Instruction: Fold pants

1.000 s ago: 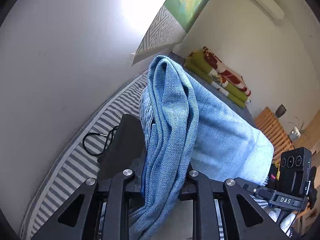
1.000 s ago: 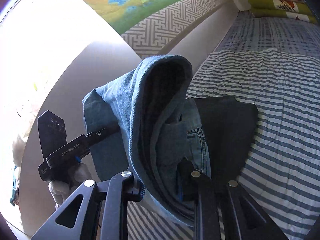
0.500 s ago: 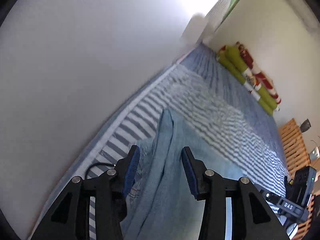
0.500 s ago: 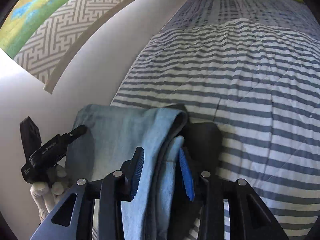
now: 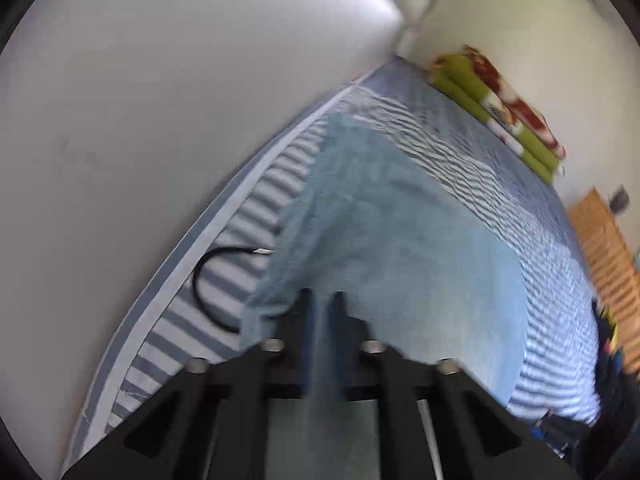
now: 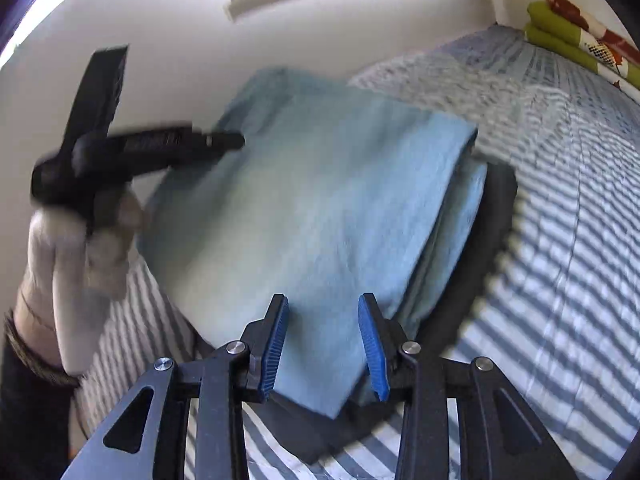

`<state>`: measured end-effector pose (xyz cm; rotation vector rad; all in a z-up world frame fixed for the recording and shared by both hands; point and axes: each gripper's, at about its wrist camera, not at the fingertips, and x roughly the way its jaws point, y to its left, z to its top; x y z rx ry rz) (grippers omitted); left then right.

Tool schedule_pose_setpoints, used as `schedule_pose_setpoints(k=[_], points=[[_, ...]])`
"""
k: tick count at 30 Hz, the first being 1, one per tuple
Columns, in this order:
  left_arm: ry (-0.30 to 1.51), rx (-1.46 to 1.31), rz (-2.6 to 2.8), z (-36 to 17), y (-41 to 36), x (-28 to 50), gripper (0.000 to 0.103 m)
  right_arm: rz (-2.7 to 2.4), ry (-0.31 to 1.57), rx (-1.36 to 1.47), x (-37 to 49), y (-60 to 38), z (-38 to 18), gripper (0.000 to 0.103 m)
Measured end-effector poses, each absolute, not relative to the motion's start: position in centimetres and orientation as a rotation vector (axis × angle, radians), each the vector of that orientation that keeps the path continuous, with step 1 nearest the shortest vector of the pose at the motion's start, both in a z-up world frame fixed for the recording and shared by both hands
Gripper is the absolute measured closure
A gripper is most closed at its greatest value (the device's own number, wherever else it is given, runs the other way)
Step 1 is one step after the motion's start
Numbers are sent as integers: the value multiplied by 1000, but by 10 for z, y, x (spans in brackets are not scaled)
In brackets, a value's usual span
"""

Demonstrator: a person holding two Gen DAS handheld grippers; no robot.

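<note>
The light blue pants [image 5: 400,240] lie folded flat on the striped bed [image 5: 460,148], stacked in layers on a dark pad [image 6: 496,216]. My left gripper [image 5: 322,300] hovers low over their left end with its fingers drawn together; motion blur hides whether any cloth sits between them. The right wrist view shows it as a dark blurred bar [image 6: 224,142] over the far left part of the pants [image 6: 320,200]. My right gripper [image 6: 323,300] stands open just above the near edge of the fold, blue pads apart, nothing between them.
A white wall runs along the bed's left side. A black cable [image 5: 208,280] loops on the sheet beside the pants. Green and red folded bedding [image 5: 500,108] lies at the bed's far end. Wooden slats [image 5: 600,248] stand to the right. A gloved hand [image 6: 60,248] holds the left gripper.
Both grippers carried the pants down from mid-air onto the bed and let go. The right gripper opened wider; the left one opened, then drew its fingers together.
</note>
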<state>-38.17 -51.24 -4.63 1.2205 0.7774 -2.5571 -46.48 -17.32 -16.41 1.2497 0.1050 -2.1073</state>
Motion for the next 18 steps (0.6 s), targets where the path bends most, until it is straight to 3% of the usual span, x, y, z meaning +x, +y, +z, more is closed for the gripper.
schedule_pose_setpoints(k=[2,5,7,10,18], points=[[880,1199,-2556,-46,-521,-372,101,-2124,142,1255,-460,-173,-168,69],[515,1192,-2523,-19,-500,-360,98,-2100,137,1284,-462,-169,-163,69],[444,1185,-2508,-7,-490,-344,86,-2089,102,1304,-460,-160,-155,70],[491,1138,-2553,10,-473,-307,76,-2083,30,1319,-447,-141,-144,70],[550,1074,-2563,34,-375,-223,70,-2144,11,1266,-361,-71,-94,70]])
